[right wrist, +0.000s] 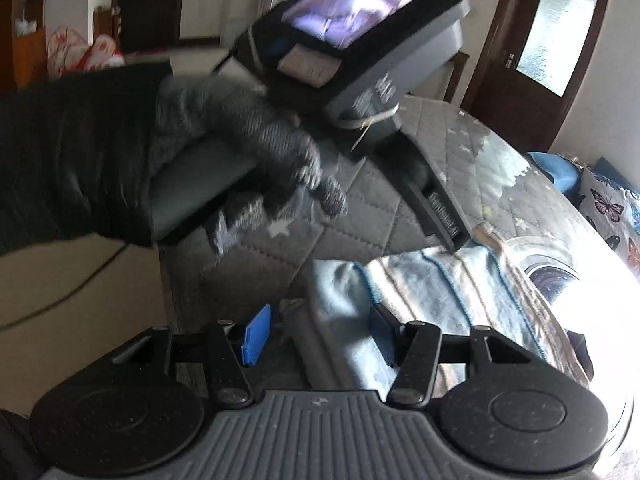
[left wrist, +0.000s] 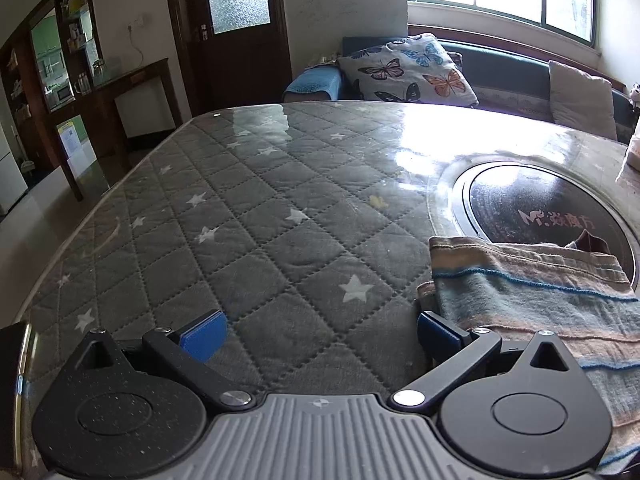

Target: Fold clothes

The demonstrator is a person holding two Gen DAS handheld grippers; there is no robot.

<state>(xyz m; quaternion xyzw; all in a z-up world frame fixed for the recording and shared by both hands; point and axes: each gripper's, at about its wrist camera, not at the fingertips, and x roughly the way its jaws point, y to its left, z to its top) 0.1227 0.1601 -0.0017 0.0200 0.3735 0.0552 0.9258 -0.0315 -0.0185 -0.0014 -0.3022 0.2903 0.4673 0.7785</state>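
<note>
**Striped cloth lies folded by both open grippers**

Quilted grey cover (left wrist: 248, 216) with white stars spreads over the table under a glossy clear sheet, bare on the left. Over it sits the left gripper (left wrist: 318, 334), jaws spread wide and holding nothing; its blue pads rest low, close to the surface. That low, open pose would suit sliding under an edge or having just let one go; the pictures fit either. Its right pad sits just beside the near-left corner of the cloth (left wrist: 532, 300), touching or almost touching.

That cloth, striped in pale pink, grey and blue, lies in layers with a doubled edge showing, so some fold is already there. Its far edge overlaps a dark round plate (left wrist: 532, 208) set into the table.

From the right wrist, a gloved hand (right wrist: 256, 148) holds the left tool at an angle over the cover. The right gripper (right wrist: 316, 336) is also spread, empty, with the cloth's (right wrist: 420, 292) near-left edge lying between its jaws and running off to the right.
</note>
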